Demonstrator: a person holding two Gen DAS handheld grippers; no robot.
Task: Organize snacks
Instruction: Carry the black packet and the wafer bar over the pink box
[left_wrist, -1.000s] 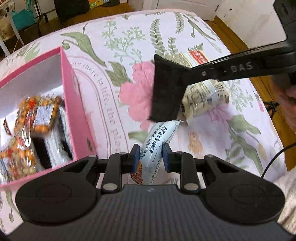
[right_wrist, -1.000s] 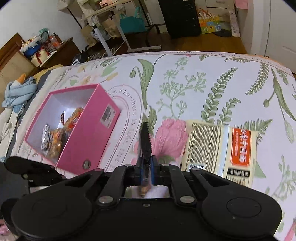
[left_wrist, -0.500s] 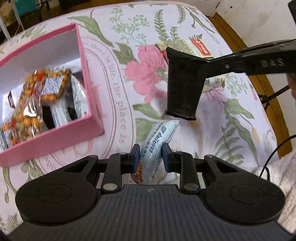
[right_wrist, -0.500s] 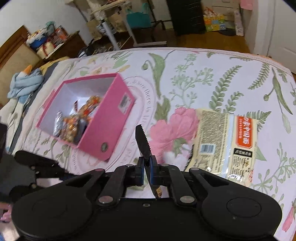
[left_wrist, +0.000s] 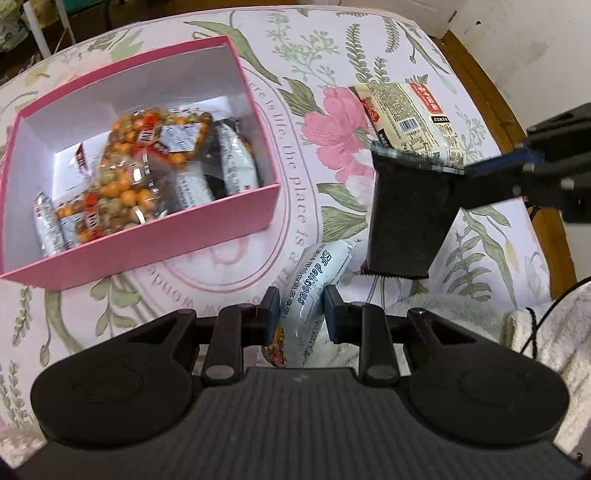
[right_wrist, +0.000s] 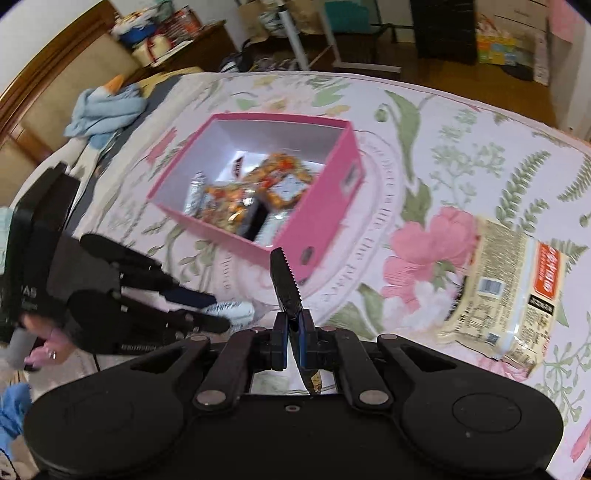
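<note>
My left gripper is shut on a pale blue snack pack marked "SF delicious", held above the floral cloth near the pink box. The box holds several snack bags. My right gripper is shut on a flat black snack packet, which also shows in the left wrist view, hanging to the right of the blue pack. A cream and red noodle pack lies on the cloth at the right; it also shows in the right wrist view.
The floral cloth covers a bed with a wooden frame edge at the right. A blue cloth lies beyond the box on the left. Furniture and bags stand on the floor behind.
Both grippers have lifted and moved left towards the pink box with their packs. The box now sits nearer the view centre, and the noodle pack has fallen away to the right.
</note>
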